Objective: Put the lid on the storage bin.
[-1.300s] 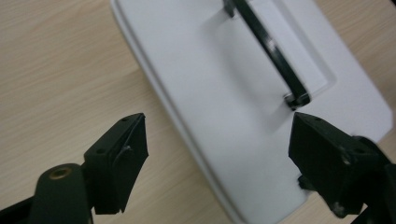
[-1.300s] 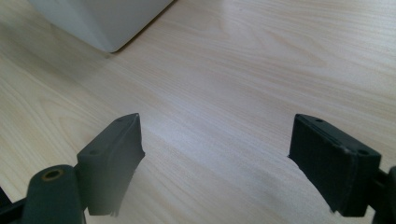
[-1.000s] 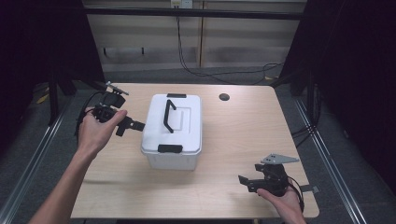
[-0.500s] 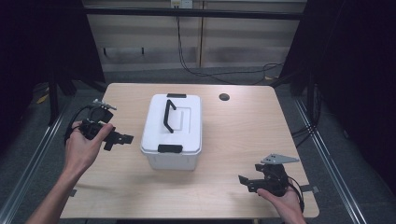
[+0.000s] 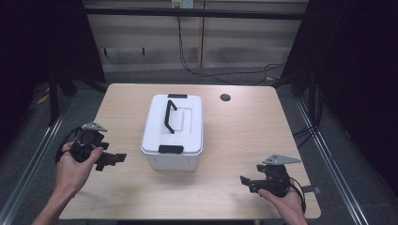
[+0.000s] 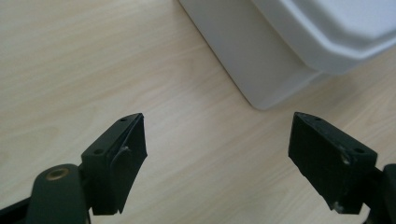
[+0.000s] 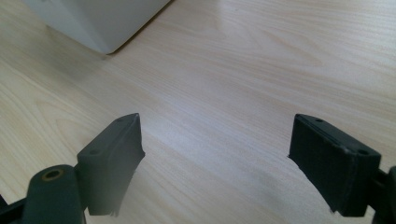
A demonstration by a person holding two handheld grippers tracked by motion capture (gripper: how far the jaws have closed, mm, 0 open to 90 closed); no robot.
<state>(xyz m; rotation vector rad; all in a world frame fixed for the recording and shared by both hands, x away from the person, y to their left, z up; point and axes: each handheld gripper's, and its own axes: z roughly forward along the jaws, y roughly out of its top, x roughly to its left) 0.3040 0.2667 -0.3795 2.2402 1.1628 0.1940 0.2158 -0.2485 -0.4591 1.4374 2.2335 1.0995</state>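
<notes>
A white plastic storage box (image 5: 172, 132) with a black handle and black latches stands closed in the middle of the wooden table (image 5: 234, 136). My left gripper (image 5: 117, 158) hovers low over the table's left edge, pointing at the box's near left corner (image 6: 275, 60); its jaws stand wide open with bare wood between them (image 6: 217, 149). At the near right of the table, my right gripper (image 5: 244, 182) rests in a hand and points left toward the box (image 7: 93, 23). It is open too, with nothing between its fingers (image 7: 217, 154).
A small dark round hole (image 5: 225, 97) marks the table's far side, right of the box. Dark frames and cables stand behind the table, and a metal rail (image 5: 28, 173) runs along the floor at left.
My left hand has drawn its gripper back from the box's left side, toward the near left of the table and lower. The right gripper has kept still.
</notes>
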